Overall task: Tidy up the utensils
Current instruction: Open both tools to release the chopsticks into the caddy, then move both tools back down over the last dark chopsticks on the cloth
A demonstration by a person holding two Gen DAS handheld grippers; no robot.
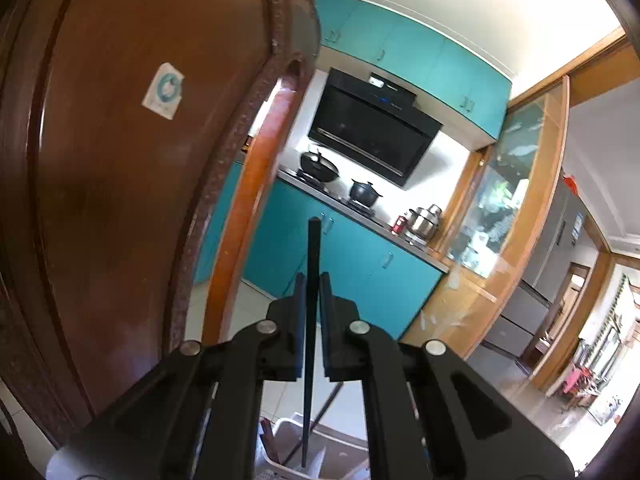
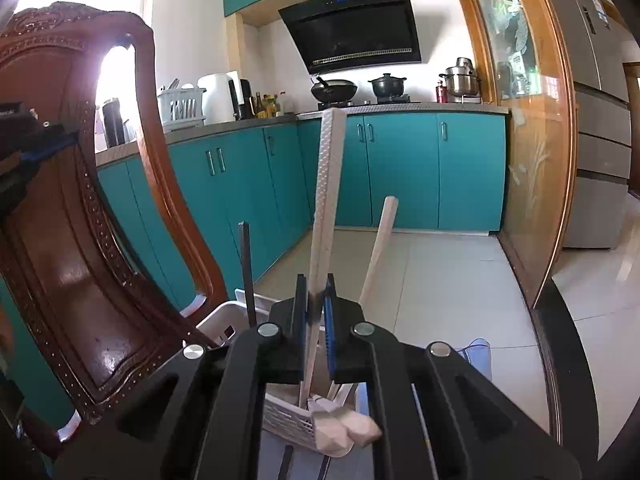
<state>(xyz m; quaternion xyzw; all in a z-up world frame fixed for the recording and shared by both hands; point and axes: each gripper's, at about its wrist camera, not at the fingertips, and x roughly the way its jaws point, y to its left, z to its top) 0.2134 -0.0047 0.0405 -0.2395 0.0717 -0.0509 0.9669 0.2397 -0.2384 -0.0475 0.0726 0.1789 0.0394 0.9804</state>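
My left gripper (image 1: 313, 280) is shut on a thin black chopstick (image 1: 312, 248) that stands almost upright between the pads. Its lower end hangs over a white utensil holder (image 1: 280, 432), where a second black chopstick (image 1: 326, 408) leans. My right gripper (image 2: 317, 280) is shut on a white textured chopstick (image 2: 328, 184), also upright, with its lower end inside the white slotted holder (image 2: 284, 416). Another white chopstick (image 2: 380, 240) leans in the holder to the right. A black chopstick (image 2: 246, 272) stands in it at the left.
A carved dark wooden chair (image 2: 100, 280) stands close on the left and fills the left side of the left wrist view (image 1: 120, 180). Beyond are teal cabinets (image 2: 400, 172), a stove with pots (image 2: 386, 86), a grey fridge (image 2: 596, 140) and a tiled floor (image 2: 440, 280).
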